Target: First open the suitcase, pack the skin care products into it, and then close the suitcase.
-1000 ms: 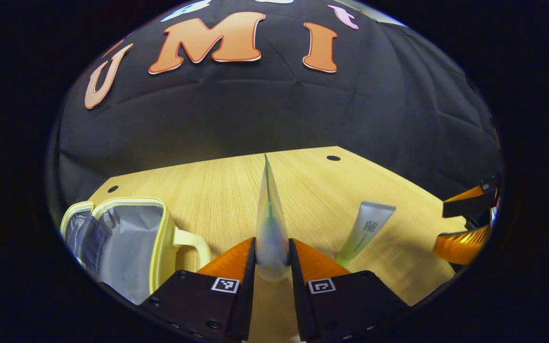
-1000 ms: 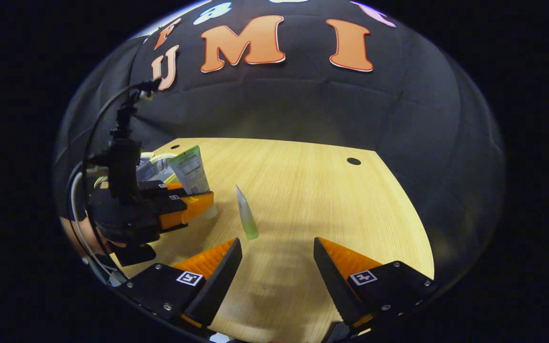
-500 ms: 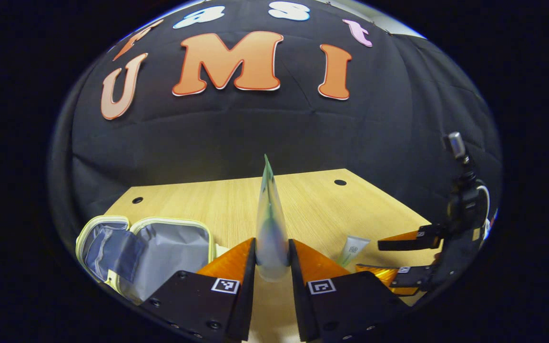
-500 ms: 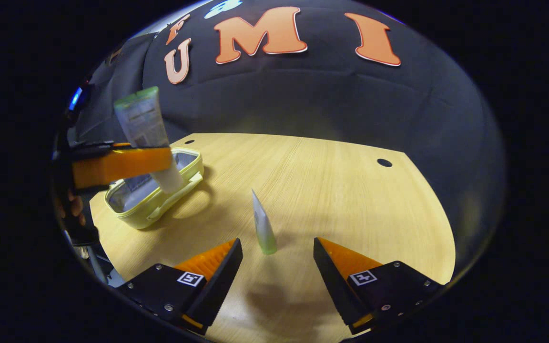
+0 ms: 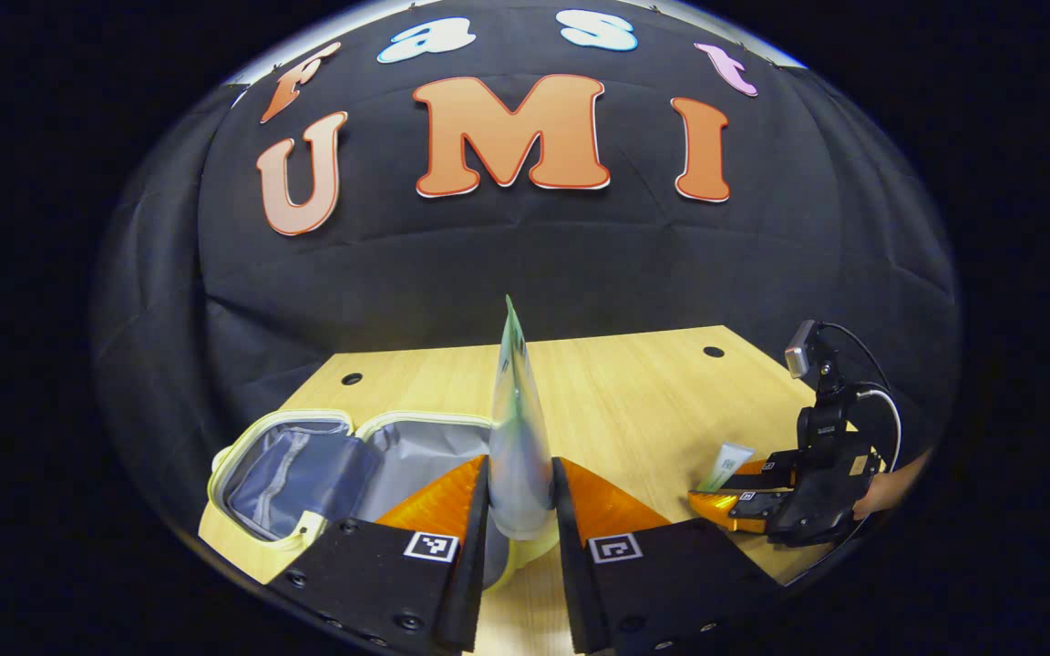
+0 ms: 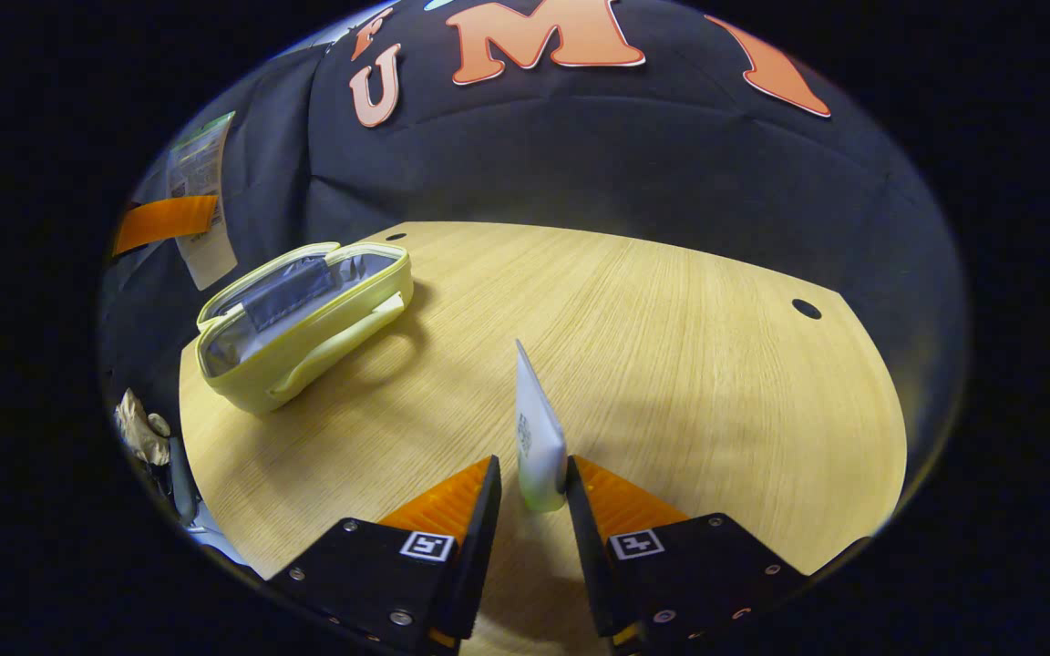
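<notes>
- Tubes of skin care number two: a larger tube (image 5: 518, 428) clamped between the fingers of the left gripper (image 5: 520, 510), standing crimp-end up above the case, and a smaller tube (image 6: 537, 437) on the table.
- Suitcase count is one: a small pale-yellow suitcase (image 6: 306, 319), lying open near the table's left rear corner, grey lining showing; in the left gripper view its open halves (image 5: 306, 456) sit just beyond and partly under the fingers.
- Right gripper (image 6: 530, 510) has its fingers closed in against the smaller tube on both sides, so it grasps that tube, cap end toward the camera.
- In the left gripper view the right gripper (image 5: 753, 497) shows at the table's right edge with the small tube (image 5: 725, 463) at its fingers and part of a hand behind it.
- Wooden table (image 6: 671, 364) is bare across its middle and right; two round holes sit near the back edge.
- In the right gripper view the larger tube (image 6: 200, 200) and one finger holding it are cut off at the upper left; the pale crumpled thing below the table edge there is hard to make out.
</notes>
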### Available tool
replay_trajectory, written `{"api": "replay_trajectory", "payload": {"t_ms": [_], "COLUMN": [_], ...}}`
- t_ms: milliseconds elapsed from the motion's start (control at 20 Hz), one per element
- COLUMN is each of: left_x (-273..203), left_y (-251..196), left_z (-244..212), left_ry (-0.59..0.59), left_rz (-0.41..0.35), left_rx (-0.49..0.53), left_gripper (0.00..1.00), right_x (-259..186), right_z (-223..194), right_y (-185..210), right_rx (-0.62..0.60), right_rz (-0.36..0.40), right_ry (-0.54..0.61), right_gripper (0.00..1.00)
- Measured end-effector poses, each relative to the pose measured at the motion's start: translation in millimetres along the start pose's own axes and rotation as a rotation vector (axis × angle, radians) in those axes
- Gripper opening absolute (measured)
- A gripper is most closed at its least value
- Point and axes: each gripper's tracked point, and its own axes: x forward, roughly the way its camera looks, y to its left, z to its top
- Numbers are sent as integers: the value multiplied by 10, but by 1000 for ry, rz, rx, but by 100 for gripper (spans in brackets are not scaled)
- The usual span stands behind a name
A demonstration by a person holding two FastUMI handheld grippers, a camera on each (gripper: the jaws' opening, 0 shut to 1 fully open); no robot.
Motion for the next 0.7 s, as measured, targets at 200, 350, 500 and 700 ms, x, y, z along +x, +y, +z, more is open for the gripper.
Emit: {"api": "replay_trajectory", "payload": {"t_ms": [200,350,500,700], "left_x": [-63,-90,-175,-374], "left_y": [204,297,354,470], "left_z": [36,59,86,42], "left_ry": [5,-10,-18,-21], "left_rz": [46,70,78,91], "left_rx": [-28,-44,-77,-108], "left_gripper": [37,37,38,37], "right_x": [-14,-131,-353,-688], "right_z": [43,227,461,929], "right_y": [88,130,260,537], "right_rx": [6,0,-2,-9], "right_rz": [47,54,80,122], "right_ry": [7,-22,-56,-149], "right_gripper": [33,33,33,33]}}
